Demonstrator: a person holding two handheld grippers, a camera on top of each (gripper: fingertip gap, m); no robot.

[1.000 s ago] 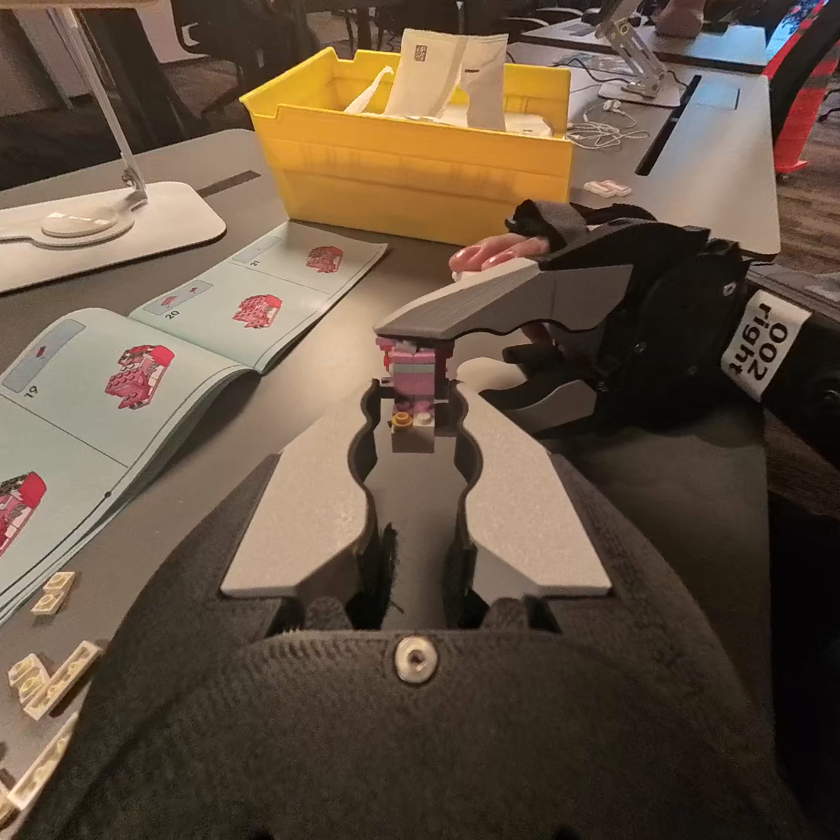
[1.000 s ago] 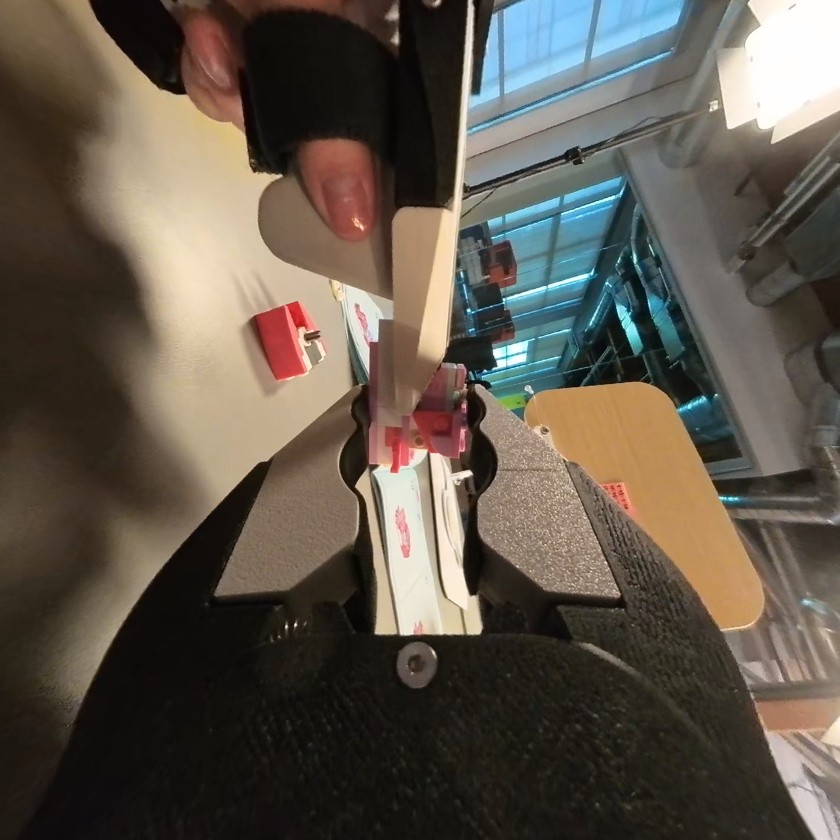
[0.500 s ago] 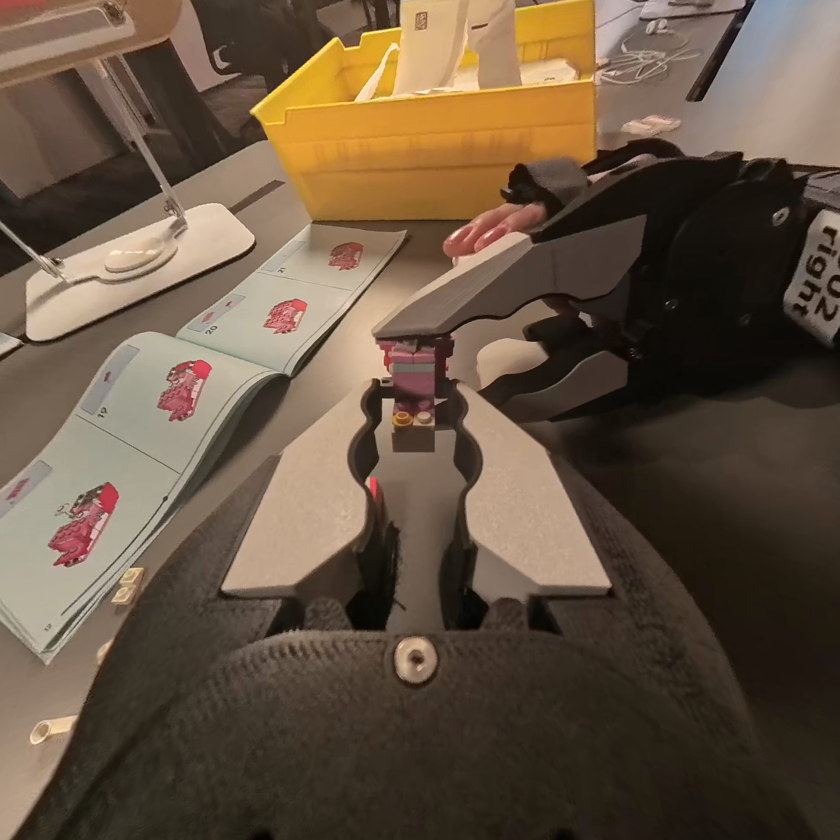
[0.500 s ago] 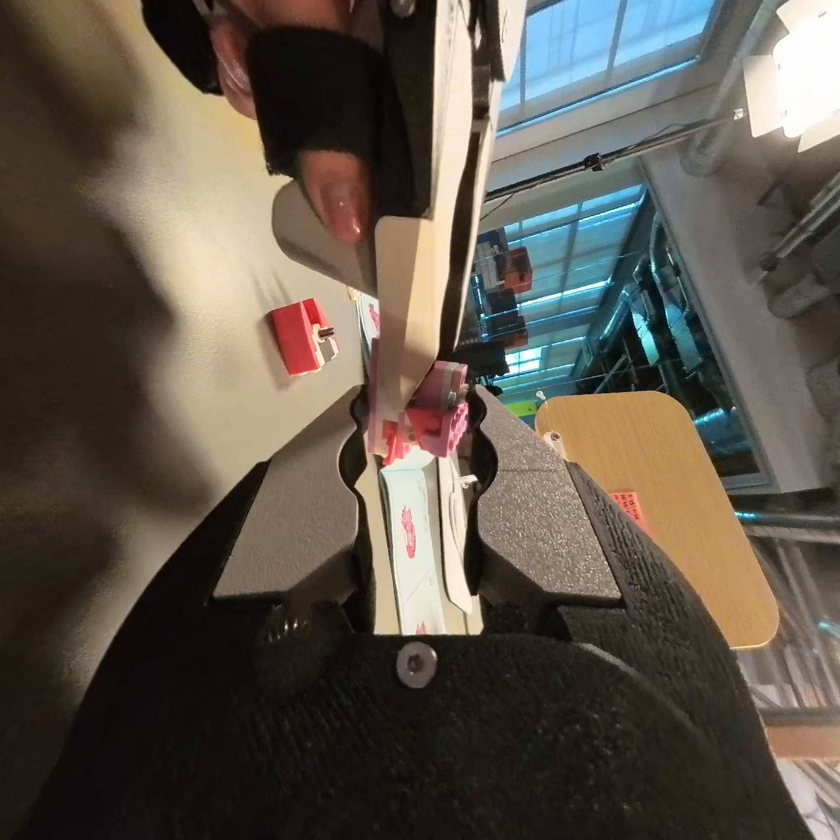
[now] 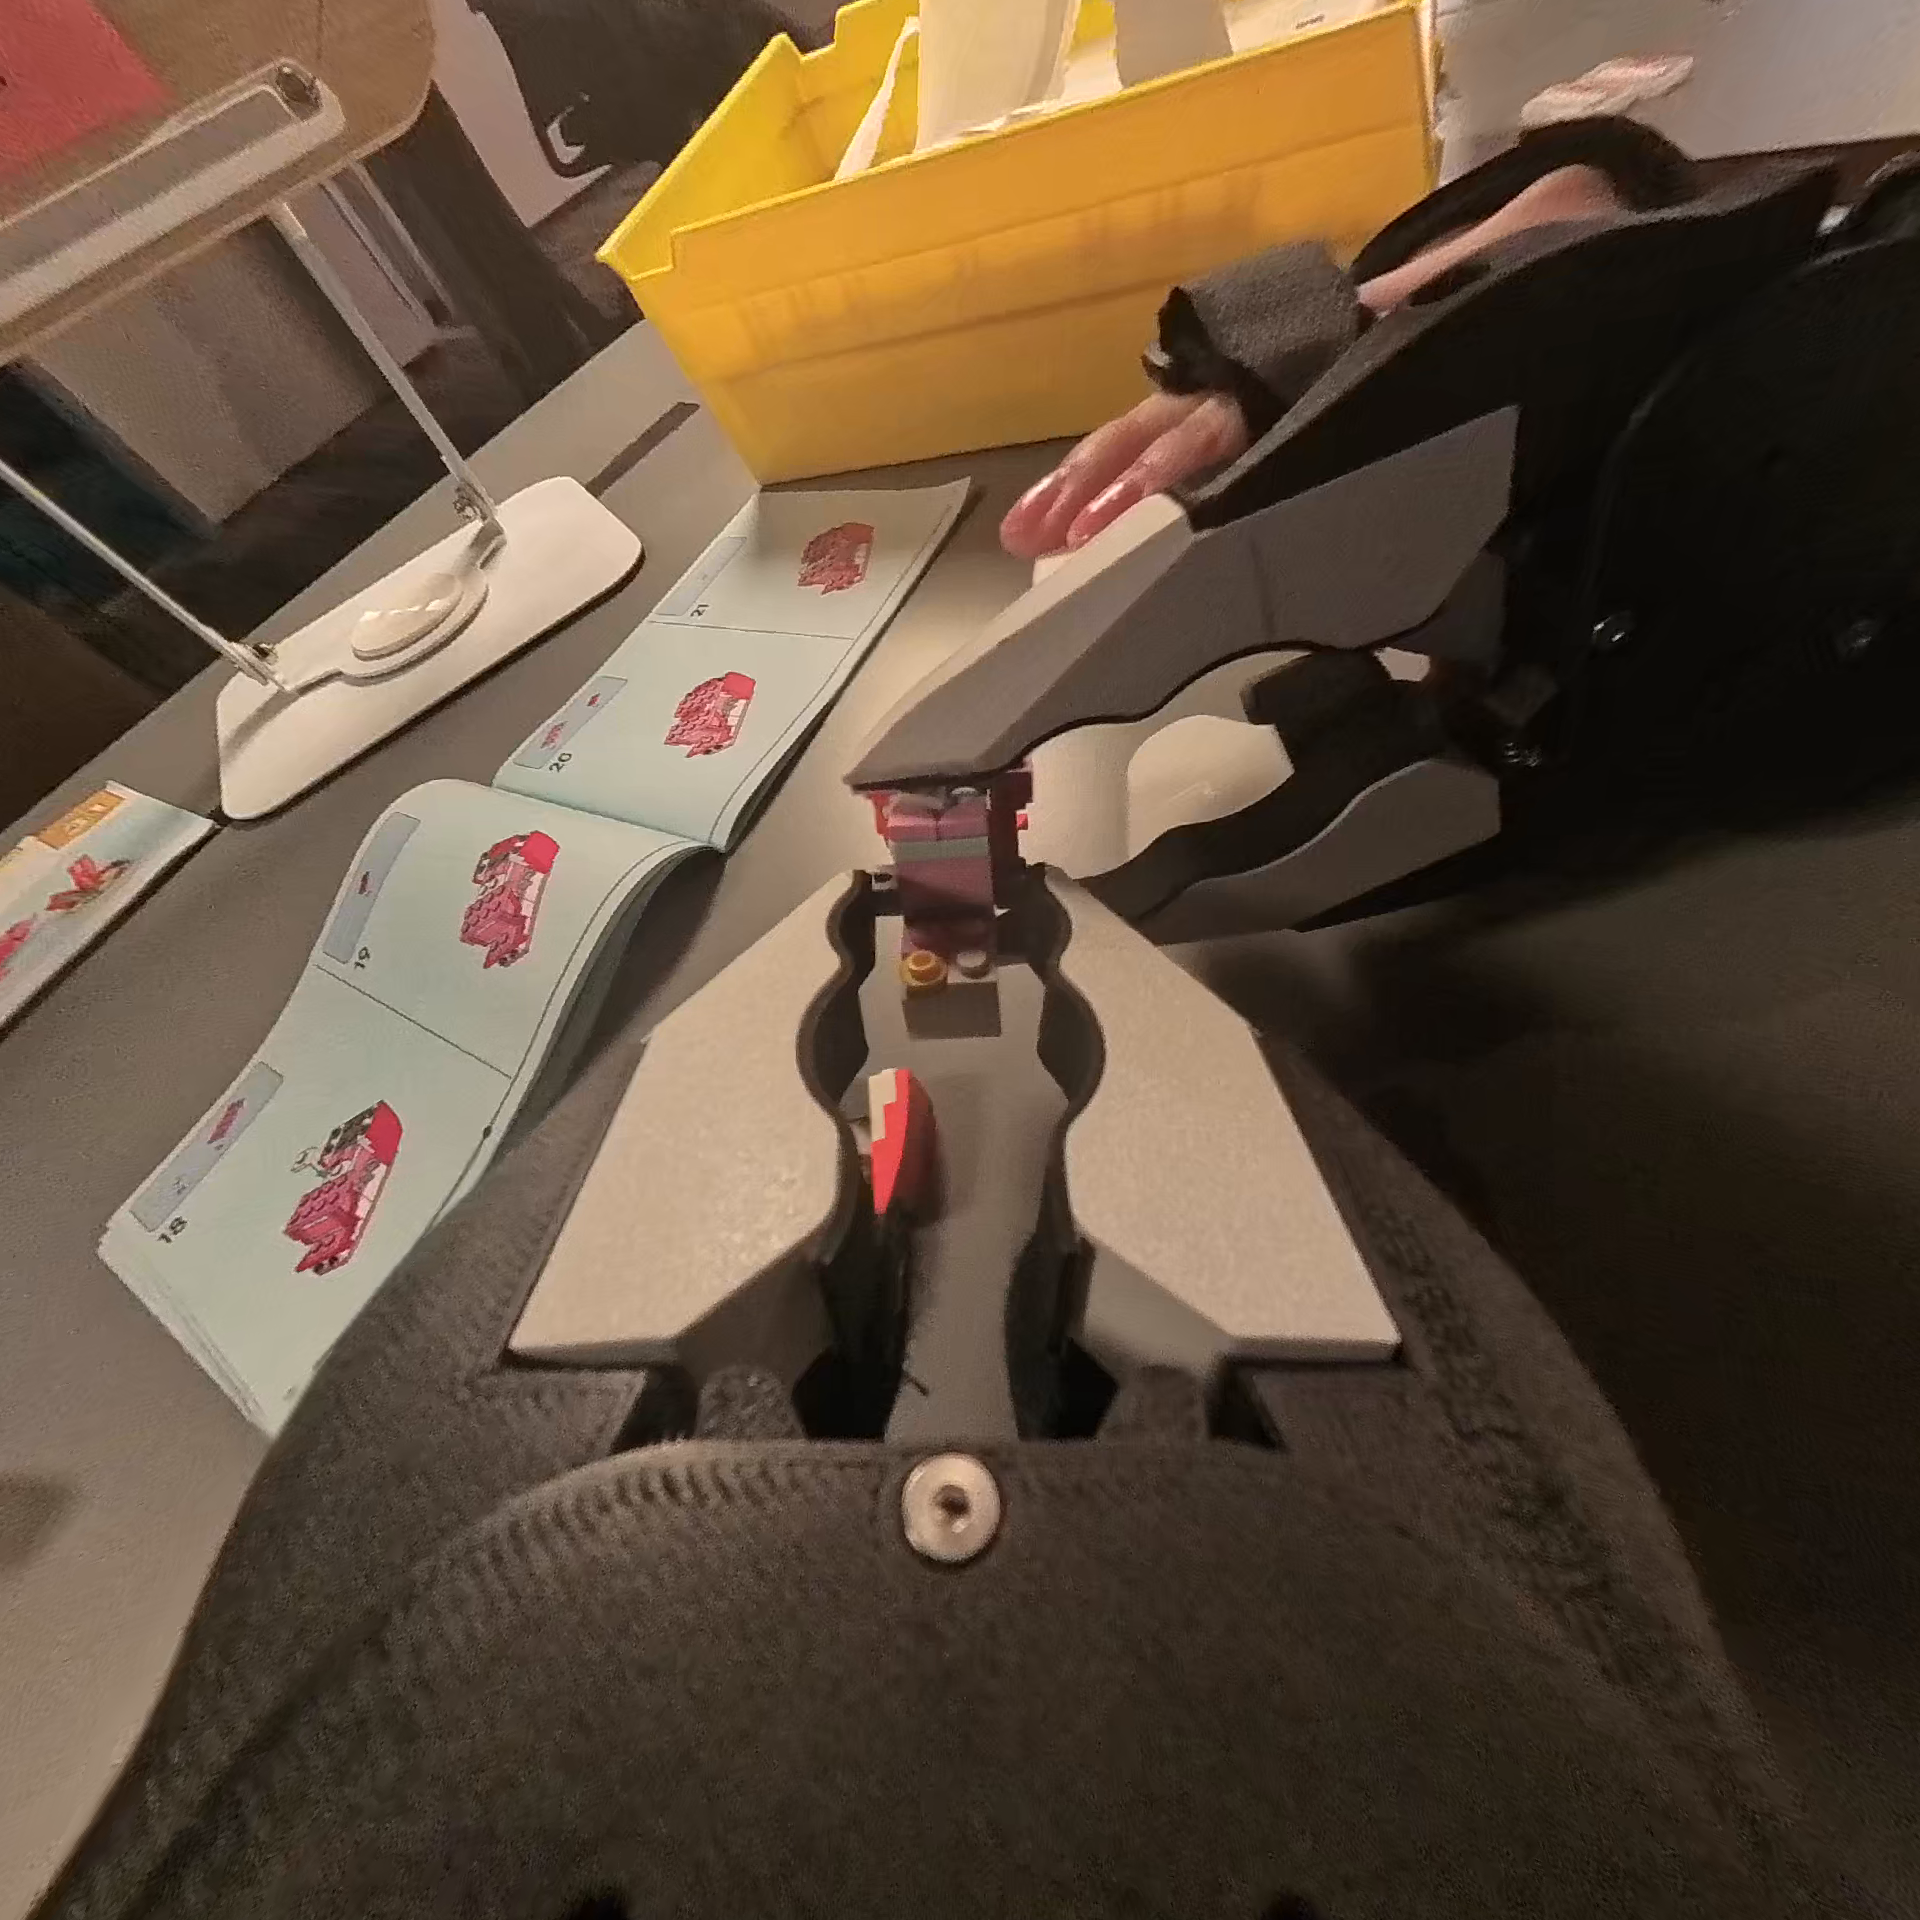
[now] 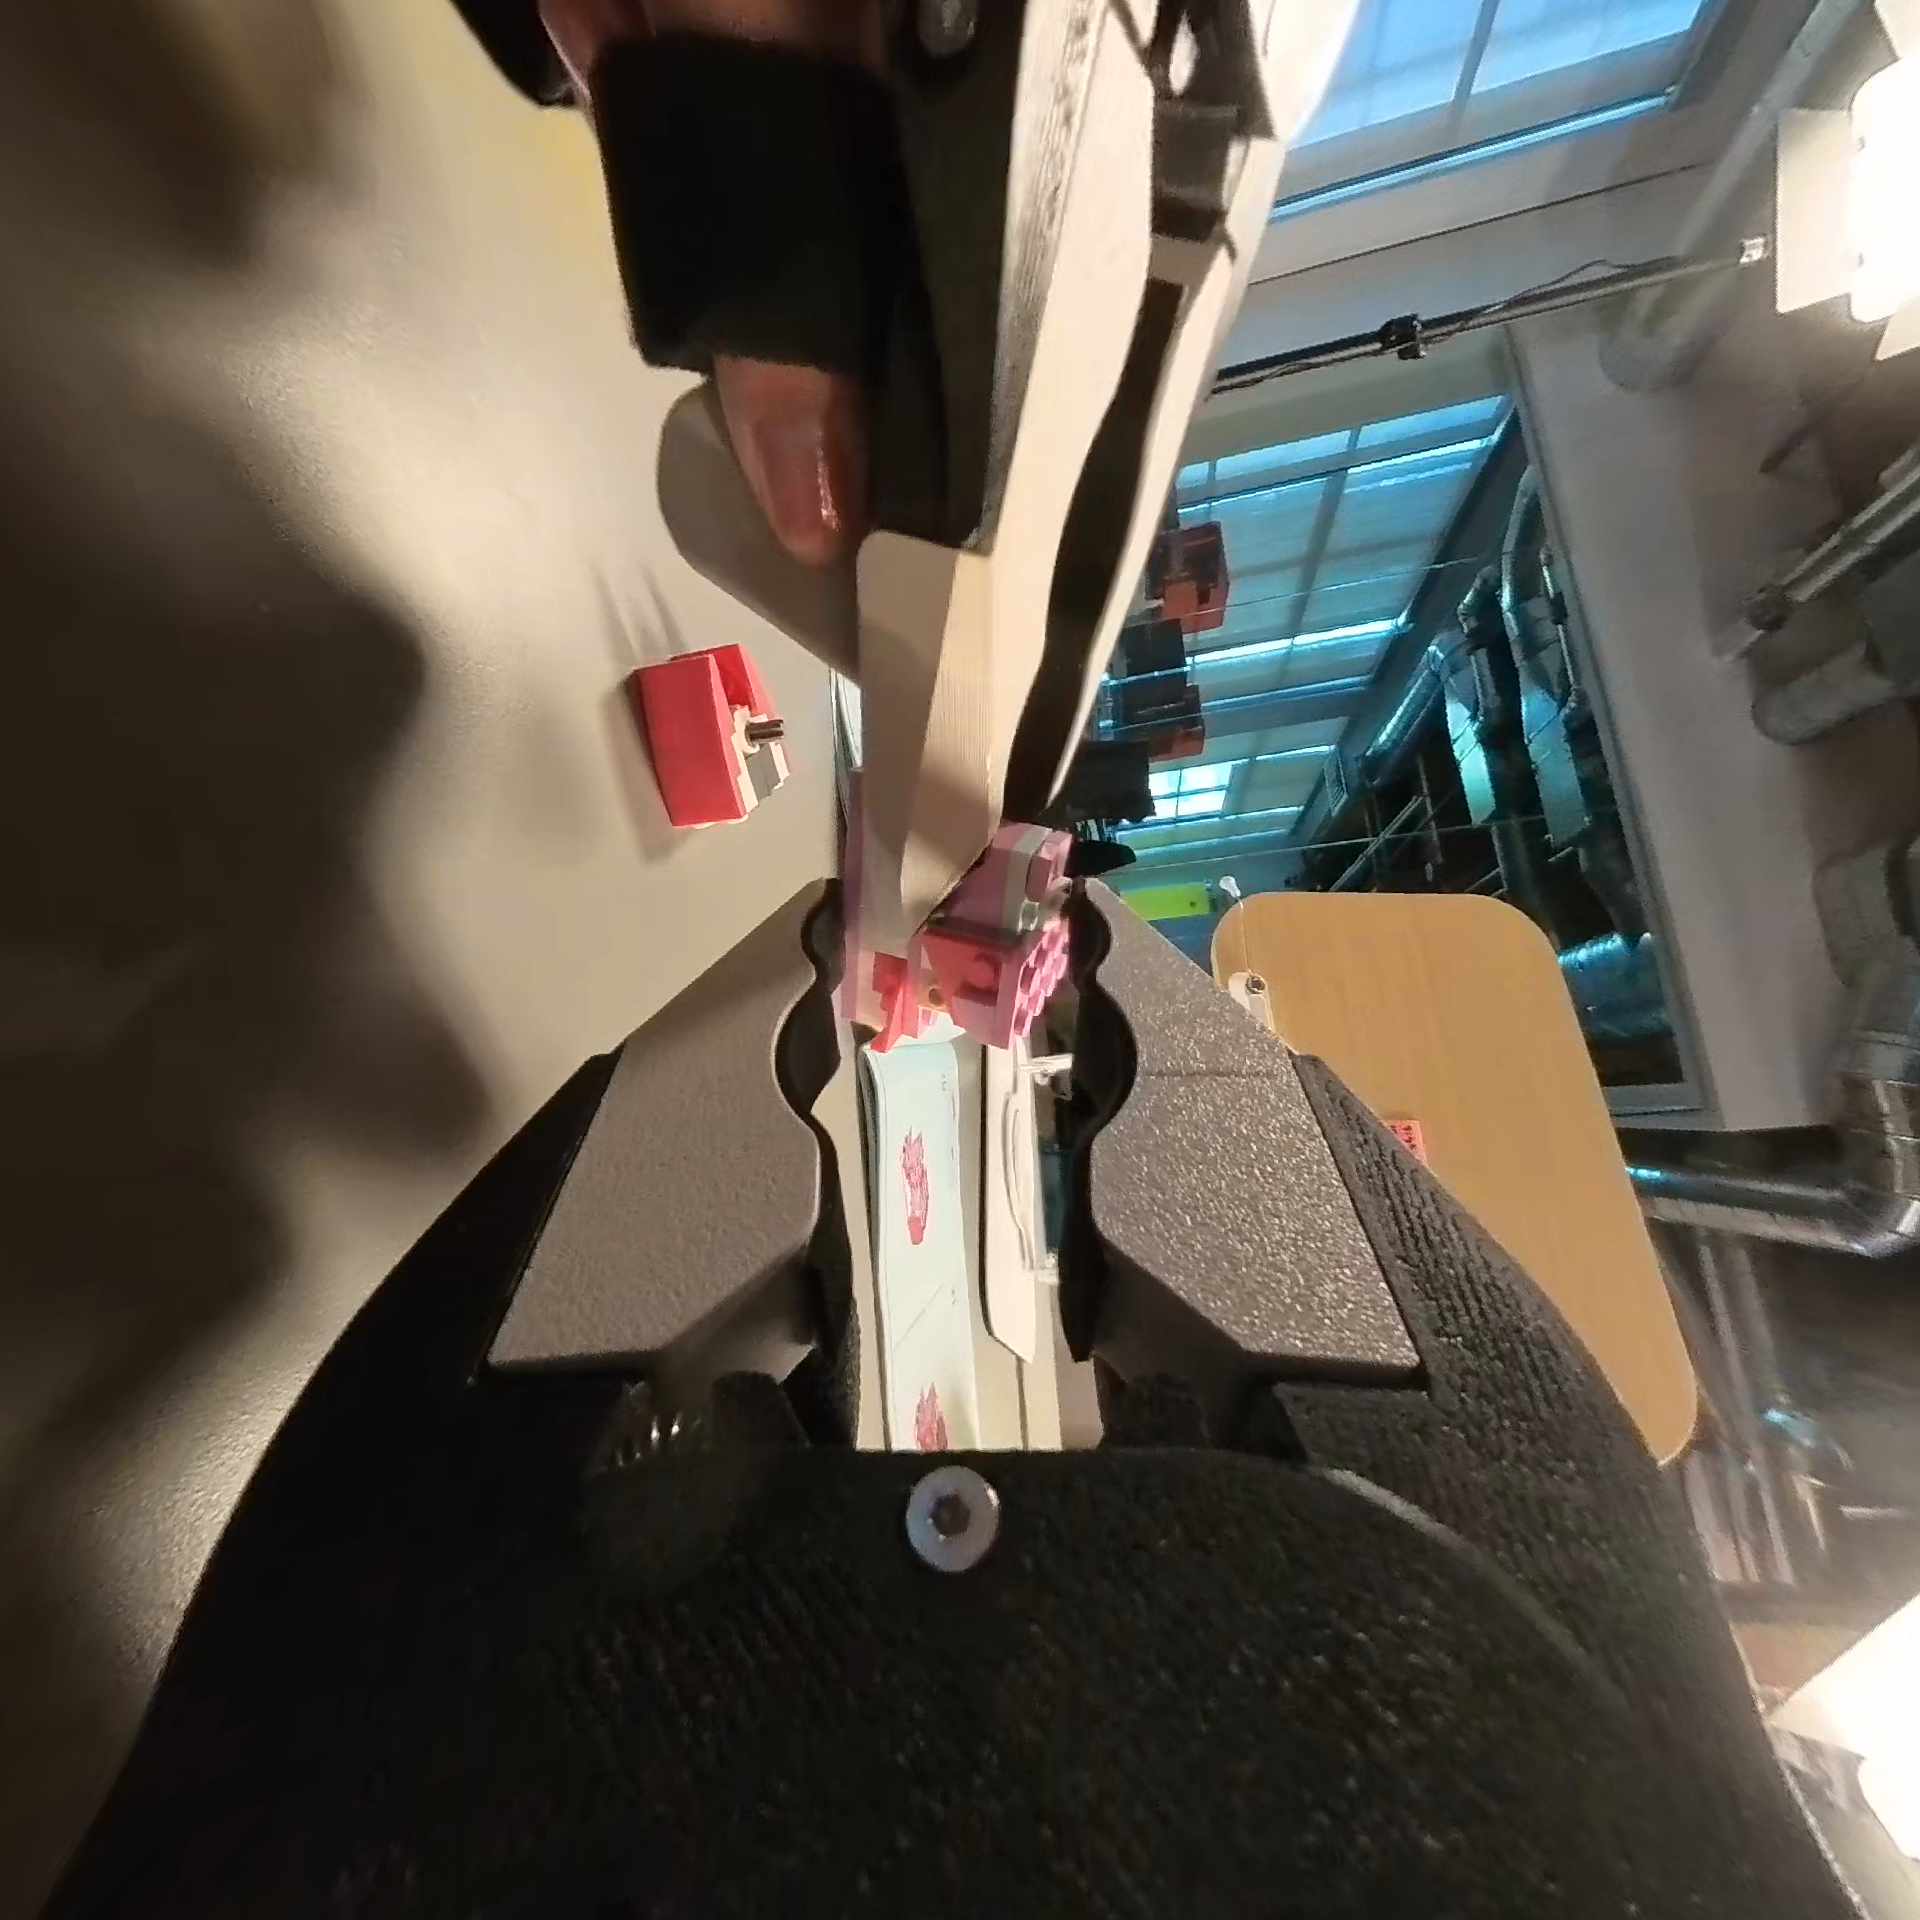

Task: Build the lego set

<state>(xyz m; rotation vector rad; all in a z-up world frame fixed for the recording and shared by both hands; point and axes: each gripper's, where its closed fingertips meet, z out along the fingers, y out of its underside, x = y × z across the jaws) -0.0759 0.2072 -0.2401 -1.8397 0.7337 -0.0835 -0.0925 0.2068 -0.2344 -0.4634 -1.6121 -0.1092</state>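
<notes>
Gripping brick model (image 5: 940, 883), both grippers

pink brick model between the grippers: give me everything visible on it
The pink brick model is a small stack of plastic bricks in pink, magenta and red, with a grey layer, a grey base block and a small gold stud low on its front. It is held off the dark table, clamped by both grippers: the left gripper grips its lower sides, the right gripper closes on its top and underside.
</notes>
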